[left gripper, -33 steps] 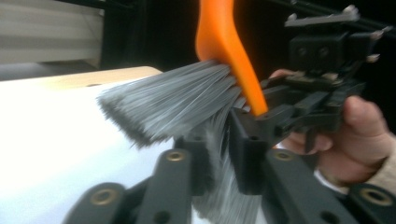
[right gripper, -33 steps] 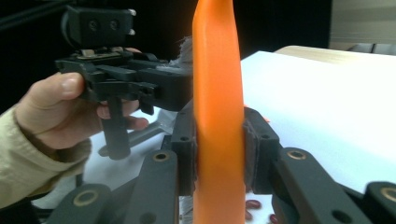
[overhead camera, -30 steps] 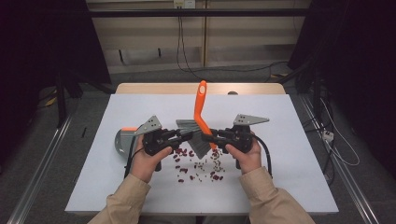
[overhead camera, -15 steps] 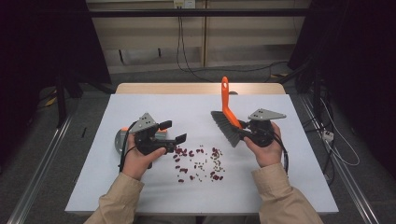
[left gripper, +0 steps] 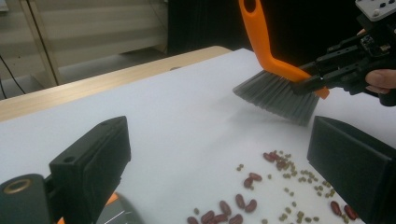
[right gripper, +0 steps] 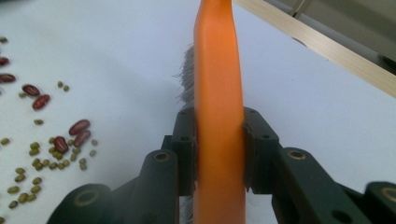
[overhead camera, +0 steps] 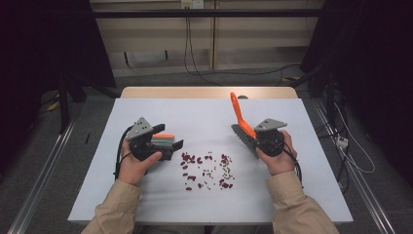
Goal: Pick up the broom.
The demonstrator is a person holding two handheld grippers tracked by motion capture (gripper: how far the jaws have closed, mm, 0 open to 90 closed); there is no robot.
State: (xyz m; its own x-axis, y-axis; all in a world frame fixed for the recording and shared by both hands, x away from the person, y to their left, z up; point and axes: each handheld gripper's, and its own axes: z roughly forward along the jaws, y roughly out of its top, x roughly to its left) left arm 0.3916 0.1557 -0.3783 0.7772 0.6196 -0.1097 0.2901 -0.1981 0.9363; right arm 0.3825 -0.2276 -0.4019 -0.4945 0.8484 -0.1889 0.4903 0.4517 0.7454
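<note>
Your R gripper (overhead camera: 254, 141) clamping orange brush (overhead camera: 240, 120) handle, bristles hanging just above table (overhead camera: 311, 195), your L gripper (overhead camera: 171, 142) jaws just been opening, now gaping wide w/ nothing between, beans (overhead camera: 207, 170) scattered between both.

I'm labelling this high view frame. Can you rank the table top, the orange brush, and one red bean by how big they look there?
Largest to smallest:
1. white table top
2. orange brush, held in the right tool
3. a single red bean

The gaps are plain, so nearness to the camera doesn't change the order.
</note>
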